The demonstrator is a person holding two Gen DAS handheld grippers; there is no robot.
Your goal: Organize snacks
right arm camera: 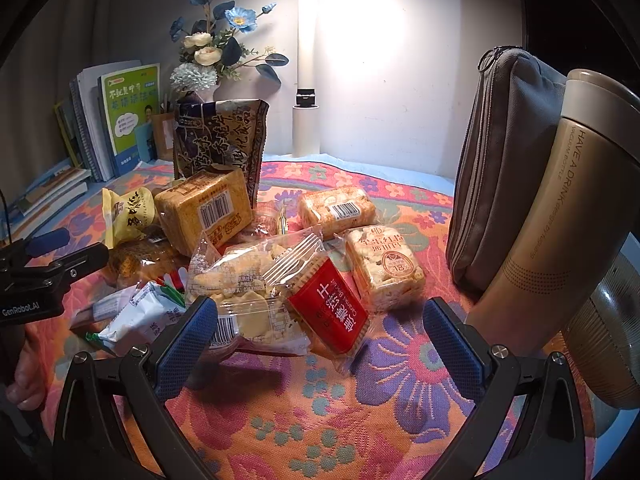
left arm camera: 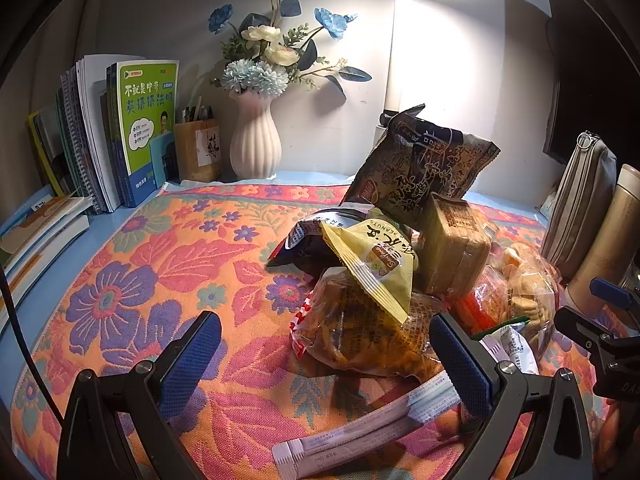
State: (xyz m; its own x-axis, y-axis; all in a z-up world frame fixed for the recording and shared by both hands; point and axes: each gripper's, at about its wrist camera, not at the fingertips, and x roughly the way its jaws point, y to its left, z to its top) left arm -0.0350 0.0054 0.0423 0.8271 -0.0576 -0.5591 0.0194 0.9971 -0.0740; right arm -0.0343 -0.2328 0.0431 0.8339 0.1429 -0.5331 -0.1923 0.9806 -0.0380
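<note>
Both tongs hang released and empty over the bench's floral orange cloth [right arm camera: 320,420]: the left tongs [left arm camera: 326,356] just before pale stick sachets [left arm camera: 360,436], the right tongs [right arm camera: 320,344] before a red-labelled clear biscuit pack [right arm camera: 328,312]. Beyond lies the snack heap, topped by a yellow peanut packet [left arm camera: 376,264] and a dark crinkled bag [left arm camera: 424,168]. A white ribbed vase [left arm camera: 255,144] stands against the wall.

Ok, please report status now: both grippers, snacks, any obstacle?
Left gripper open, empty. Right gripper open, empty. Snack pile unsorted on floral cloth. Vacuum bottle close beside right gripper.
</note>
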